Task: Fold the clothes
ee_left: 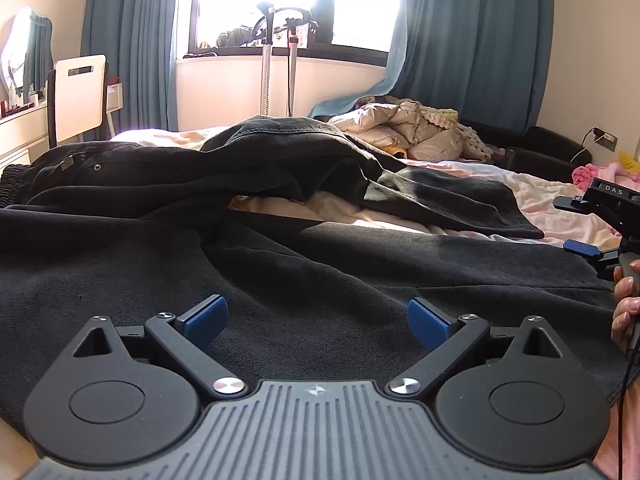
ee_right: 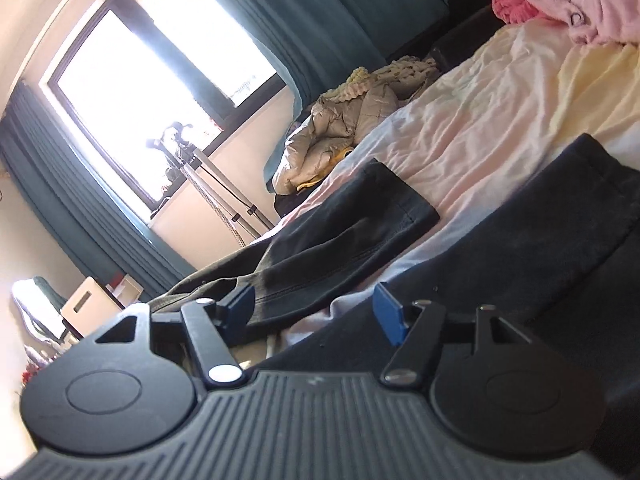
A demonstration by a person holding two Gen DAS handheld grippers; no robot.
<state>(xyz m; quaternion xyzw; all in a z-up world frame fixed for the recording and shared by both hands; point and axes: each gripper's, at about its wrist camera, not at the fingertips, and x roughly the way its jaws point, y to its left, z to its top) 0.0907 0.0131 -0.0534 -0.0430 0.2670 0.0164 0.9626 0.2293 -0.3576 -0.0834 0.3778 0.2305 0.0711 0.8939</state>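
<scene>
The bed, under a pale pink and cream sheet, fills the middle band of both frames and carries everything that matters. Across it lies a pair of black trousers, the largest thing on it: in the left wrist view the waistband with its metal button sits at the left edge of the frame, and the two legs run off toward the right. Their long axis therefore lies crosswise to the left tool, not along it.

The nearer leg lies flat across the lower centre, directly beneath and ahead of the left tool, whose blue pads are spread wide with nothing between them. The farther leg is rumpled and humped in the middle of the frame, with a strip of sheet showing between the two legs; its hem points to the right.

In the right wrist view that farther leg ends in a hemmed cuff at centre frame, just ahead of the right tool, which is also spread and empty. The nearer leg's hem rises toward the right edge of that frame.

By this layout, the right tool is closer to the hems and the left tool closer to the seat and waistband, so bringing the legs together would likely fall to the right side.

A beige puffer jacket is heaped farther back, upper centre, and a pink garment sits at the upper right.
</scene>
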